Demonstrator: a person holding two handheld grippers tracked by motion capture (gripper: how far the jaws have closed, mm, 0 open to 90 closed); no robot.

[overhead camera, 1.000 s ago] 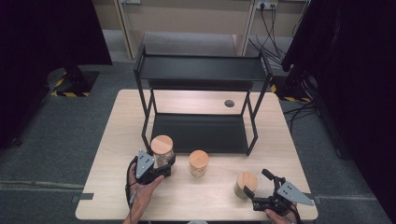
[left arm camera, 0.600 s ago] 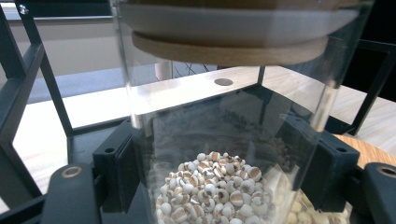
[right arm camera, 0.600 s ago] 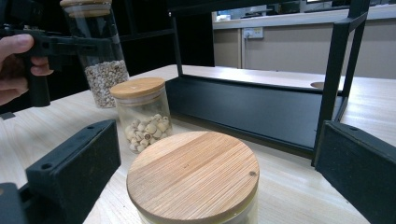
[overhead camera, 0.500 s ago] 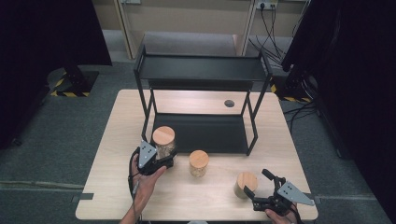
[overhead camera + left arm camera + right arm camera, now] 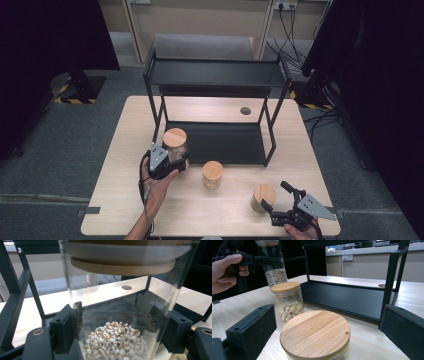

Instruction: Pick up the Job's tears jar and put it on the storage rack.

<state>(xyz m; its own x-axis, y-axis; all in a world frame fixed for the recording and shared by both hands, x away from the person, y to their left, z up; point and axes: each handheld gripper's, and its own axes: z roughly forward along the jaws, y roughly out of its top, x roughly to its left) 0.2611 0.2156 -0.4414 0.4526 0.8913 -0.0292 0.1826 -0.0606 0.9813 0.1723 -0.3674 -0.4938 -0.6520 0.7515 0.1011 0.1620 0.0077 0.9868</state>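
My left gripper (image 5: 172, 161) is shut on a tall glass jar (image 5: 175, 142) with a wooden lid, which holds white grains at its bottom (image 5: 113, 343). Its pads (image 5: 65, 328) press the glass from both sides, close to the black rack's front left leg (image 5: 159, 120). A shorter jar of pale seeds (image 5: 212, 175) stands mid-table. A third jar with a wooden lid (image 5: 262, 196) stands front right. My right gripper (image 5: 275, 196) is open beside that jar. The lid (image 5: 315, 333) lies between its wide-apart jaws, untouched. The held jar (image 5: 274, 272) and a hand (image 5: 225, 272) show far left there.
A black two-tier metal rack (image 5: 215, 74) stands on the far half of the wooden table (image 5: 125, 150), its lower shelf (image 5: 220, 142) bare. A round cable hole (image 5: 245, 110) sits behind it. Grey floor surrounds the table.
My left gripper has carried the tall jar a little up and away from the person, toward the rack's front left leg. The right gripper and the other two jars have stayed put.
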